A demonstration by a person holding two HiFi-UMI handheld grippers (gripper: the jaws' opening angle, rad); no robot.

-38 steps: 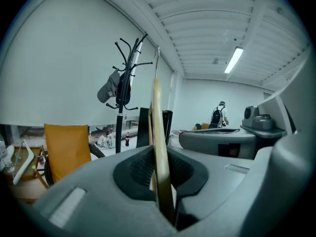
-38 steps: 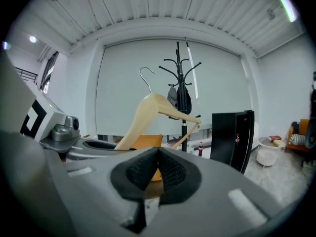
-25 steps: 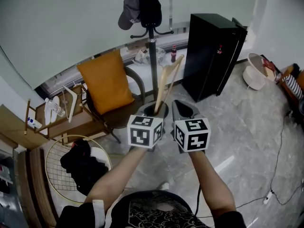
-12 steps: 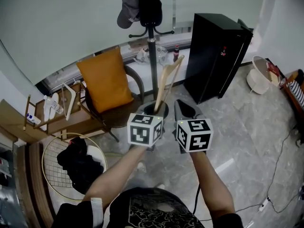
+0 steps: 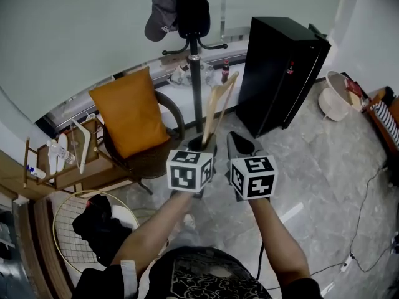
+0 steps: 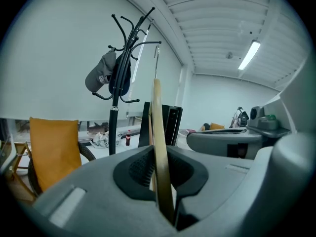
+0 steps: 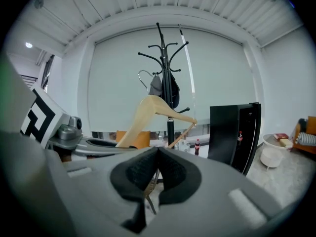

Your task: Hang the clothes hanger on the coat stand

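Clothes hanger (image 5: 217,104), made of pale wood with a thin metal hook at its top, stands nearly upright in the left gripper (image 5: 202,143). The gripper's fingers (image 6: 140,169) are closed tight on the lower end of one wooden arm. The hanger is held in the air in front of the person, facing the coat stand (image 5: 195,73), and is not hung on it.

The right gripper (image 5: 240,145) is held just beside the left one, at about the same height. Its fingers (image 7: 173,169) are pressed together with nothing between them.

The coat stand is a black pole with curved hooks at the top. A gray cap (image 5: 159,16) and a dark garment (image 5: 192,6) hang from the upper hooks.

To the left of the stand is a chair (image 5: 169,108) with an orange cushion (image 5: 129,111) leaning on it. To the right is a tall black cabinet (image 5: 280,67). A small bottle (image 5: 225,71) stands on a low ledge behind the pole. At the lower left, a round wire basket (image 5: 68,213) on the floor (image 5: 324,185) holds dark clothes.
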